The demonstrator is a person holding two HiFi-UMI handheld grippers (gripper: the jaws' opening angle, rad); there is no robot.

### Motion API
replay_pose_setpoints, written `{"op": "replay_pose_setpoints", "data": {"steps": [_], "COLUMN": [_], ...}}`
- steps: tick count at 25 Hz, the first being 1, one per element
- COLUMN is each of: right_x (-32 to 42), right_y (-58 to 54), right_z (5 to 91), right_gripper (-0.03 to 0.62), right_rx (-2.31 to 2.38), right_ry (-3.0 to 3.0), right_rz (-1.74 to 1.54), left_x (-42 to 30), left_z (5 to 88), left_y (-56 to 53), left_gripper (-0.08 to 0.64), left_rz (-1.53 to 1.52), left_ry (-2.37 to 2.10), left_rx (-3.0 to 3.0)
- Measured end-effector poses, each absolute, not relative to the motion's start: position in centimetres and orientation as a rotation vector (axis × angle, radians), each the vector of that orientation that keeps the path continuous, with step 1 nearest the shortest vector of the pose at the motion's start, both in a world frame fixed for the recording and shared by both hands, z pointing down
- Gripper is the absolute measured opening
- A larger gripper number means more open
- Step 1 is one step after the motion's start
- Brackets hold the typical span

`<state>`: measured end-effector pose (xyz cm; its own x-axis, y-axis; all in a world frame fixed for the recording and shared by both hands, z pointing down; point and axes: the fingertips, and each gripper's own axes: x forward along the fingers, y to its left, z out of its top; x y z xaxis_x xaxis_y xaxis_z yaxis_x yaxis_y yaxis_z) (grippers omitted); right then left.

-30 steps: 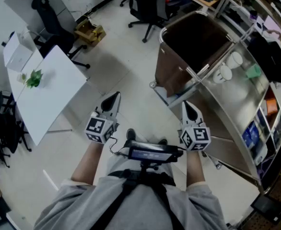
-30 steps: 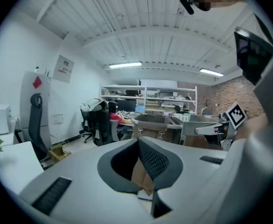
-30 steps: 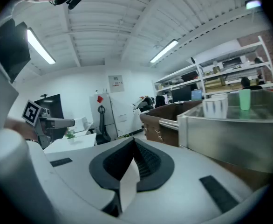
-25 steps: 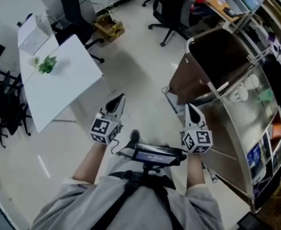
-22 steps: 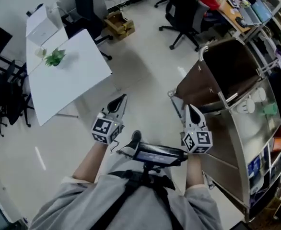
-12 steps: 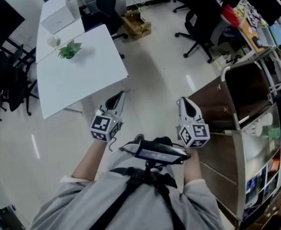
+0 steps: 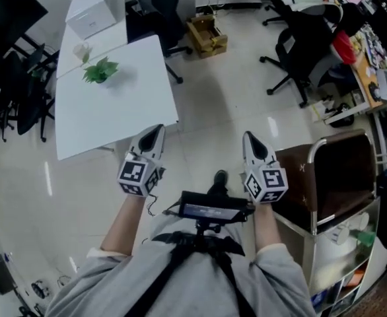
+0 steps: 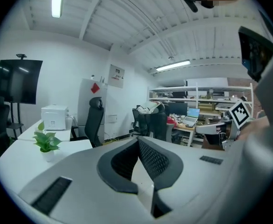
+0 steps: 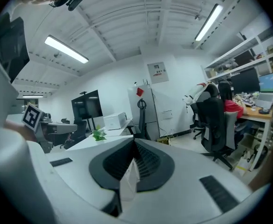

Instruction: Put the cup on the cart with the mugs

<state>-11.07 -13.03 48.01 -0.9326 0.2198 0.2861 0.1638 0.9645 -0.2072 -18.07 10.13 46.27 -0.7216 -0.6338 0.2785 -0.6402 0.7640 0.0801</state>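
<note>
My left gripper (image 7: pixel 154 133) and right gripper (image 7: pixel 249 138) are held side by side over the pale floor. Both are shut and hold nothing; the left gripper's (image 8: pixel 137 140) pads meet, and so do the right gripper's (image 9: pixel 133 146). Ahead on the left stands a white table (image 7: pixel 114 114). On it is a small potted plant (image 7: pixel 100 70) with a small pale object (image 7: pixel 81 49) beside it, possibly the cup. The cart (image 7: pixel 332 177), with a brown bin, is at the lower right. White mugs (image 7: pixel 341 234) sit on its shelf, partly cut off by the frame edge.
A white box (image 7: pixel 94 15) sits on the table's far end. Black office chairs (image 7: pixel 166 5) stand behind the table, and another chair (image 7: pixel 306 51) is at the right. A cardboard box (image 7: pixel 210 35) lies on the floor. A black screen on a stand (image 7: pixel 8 12) is at the far left.
The whole view has swung left. The cart slid from the upper right to the lower right corner, and the white table came round in front. Both grippers stayed shut and empty.
</note>
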Motion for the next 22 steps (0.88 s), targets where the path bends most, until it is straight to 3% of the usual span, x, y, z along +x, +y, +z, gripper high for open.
{"op": "replay_pose_setpoints", "data": {"steps": [11,22], "right_x": [-22.8,-34.5], "right_y": [-18.1,-15.3], "right_z": [47.7,48.1], "right_gripper": [0.008,0.008], "right_rx": [-0.505,-0.655], "right_ry": [-2.767,-2.722], "right_rz": [0.304,0.26], "left_x": [-24.8,-33.6], "left_z": [45.7,46.7], "left_y": [5.3,7.4], "left_gripper": [0.0,0.0], "left_rz": [0.026,-0.048], "left_ry": [-2.733,-2.759], "left_rx": [0.784,0.664]}}
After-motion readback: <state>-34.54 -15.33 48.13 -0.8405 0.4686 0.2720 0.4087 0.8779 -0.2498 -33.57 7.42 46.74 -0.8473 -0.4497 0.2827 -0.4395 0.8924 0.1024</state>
